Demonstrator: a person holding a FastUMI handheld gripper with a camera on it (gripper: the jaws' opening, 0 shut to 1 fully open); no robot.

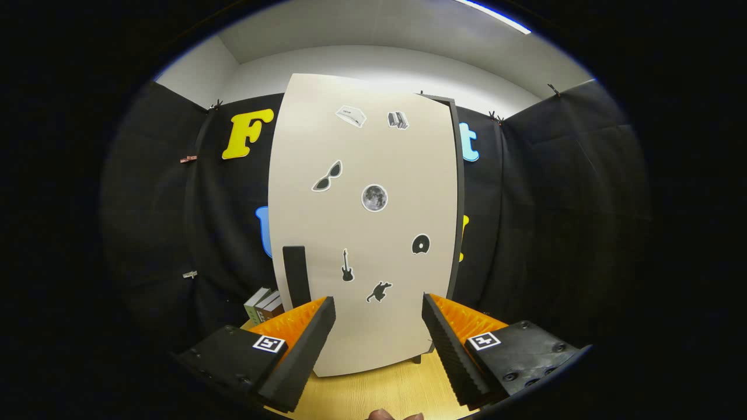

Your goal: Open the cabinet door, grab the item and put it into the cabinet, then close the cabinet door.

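A tall pale cabinet (365,221) stands on a light wooden tabletop (379,391), filling the middle of the gripper view; its door (373,175) lies flat and closed against the dark carcass, whose edge shows as a thin dark strip down the right side (458,204); small stickers dot the door, among them sunglasses (327,177), a moon (374,198), a guitar (347,266) and a disc (421,244); a dark upright bar handle (296,275) sits low on the door's left edge. The gripper (379,326) points at the lower part of the door, its two fingers spread wide apart with nothing between them but the door face beyond; they grip nothing and touch nothing. Left of the cabinet, behind the left finger, a few books (264,304) stand on the table close to the cabinet's side; these may be the item to stow, though that is a guess. At the near table edge a fingertip of the person's hand (382,415) just shows.

Judgement: a shut door and free fingers fit two stages alike, either the door waiting to be pulled open, or the door shut again with the item inside; what lies within is hidden, so the stage cannot be settled. Were the door to be opened, the fingers would need to shift left and close around the bar handle, then swing outward, the hinge probably on the right.
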